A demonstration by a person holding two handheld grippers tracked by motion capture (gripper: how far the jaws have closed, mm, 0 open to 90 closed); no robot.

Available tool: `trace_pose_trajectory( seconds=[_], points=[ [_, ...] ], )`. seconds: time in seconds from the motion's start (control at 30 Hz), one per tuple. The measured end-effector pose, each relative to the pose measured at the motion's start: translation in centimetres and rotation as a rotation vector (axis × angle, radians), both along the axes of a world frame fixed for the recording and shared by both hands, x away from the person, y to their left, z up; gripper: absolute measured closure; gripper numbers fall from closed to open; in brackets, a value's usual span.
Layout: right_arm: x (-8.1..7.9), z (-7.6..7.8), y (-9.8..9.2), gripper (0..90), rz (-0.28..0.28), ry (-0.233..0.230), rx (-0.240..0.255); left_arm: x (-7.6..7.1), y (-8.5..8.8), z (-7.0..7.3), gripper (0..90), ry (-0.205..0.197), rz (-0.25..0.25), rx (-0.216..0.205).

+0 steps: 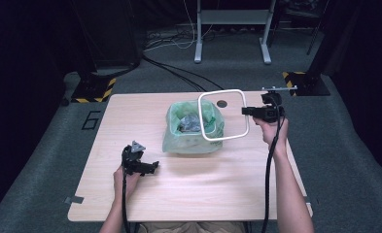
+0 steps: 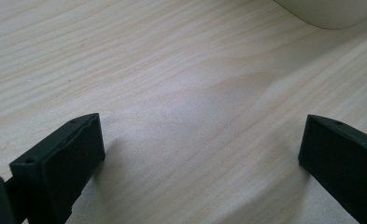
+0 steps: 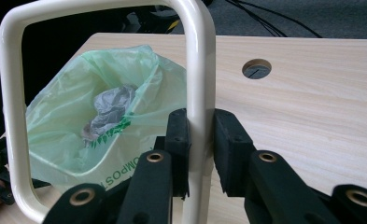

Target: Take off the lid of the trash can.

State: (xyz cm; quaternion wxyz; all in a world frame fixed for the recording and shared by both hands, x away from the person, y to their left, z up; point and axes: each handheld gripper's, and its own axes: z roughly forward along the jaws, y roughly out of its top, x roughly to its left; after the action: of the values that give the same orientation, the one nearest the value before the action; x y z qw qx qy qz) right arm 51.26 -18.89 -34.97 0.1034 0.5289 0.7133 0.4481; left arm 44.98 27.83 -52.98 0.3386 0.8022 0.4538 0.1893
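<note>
A cream square frame with rounded corners (image 1: 223,115) hangs upright in the air over the table, above the right side of a small bin lined with a pale green bag (image 1: 191,128). My right gripper (image 1: 257,111) is shut on the frame's right bar; in the right gripper view the bar (image 3: 199,93) runs up between the two black pads (image 3: 228,149). Crumpled grey material (image 3: 110,106) lies inside the green bag (image 3: 102,121). My left gripper (image 1: 149,166) rests low on the wooden table (image 1: 203,184) at front left, open, with bare wood (image 2: 195,116) between its jaws.
A round cable hole (image 1: 221,103) sits in the tabletop behind the bin. Beyond the table are floor cables (image 1: 179,73), a white stand's legs (image 1: 232,48) and dark equipment bases with yellow-black tape (image 1: 94,90). A pale rounded edge (image 2: 330,11) shows ahead of the left gripper.
</note>
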Motion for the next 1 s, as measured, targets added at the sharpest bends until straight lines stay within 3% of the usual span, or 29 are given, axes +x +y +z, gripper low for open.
trace_pose_trajectory(
  seconds=[1.0],
  points=[
    [-0.6, -1.7, -3.1, 76.5, -0.052, 0.022, -0.004, 0.0, 0.0, 0.0, 0.0, 0.004, 0.006, 0.003]
  ],
)
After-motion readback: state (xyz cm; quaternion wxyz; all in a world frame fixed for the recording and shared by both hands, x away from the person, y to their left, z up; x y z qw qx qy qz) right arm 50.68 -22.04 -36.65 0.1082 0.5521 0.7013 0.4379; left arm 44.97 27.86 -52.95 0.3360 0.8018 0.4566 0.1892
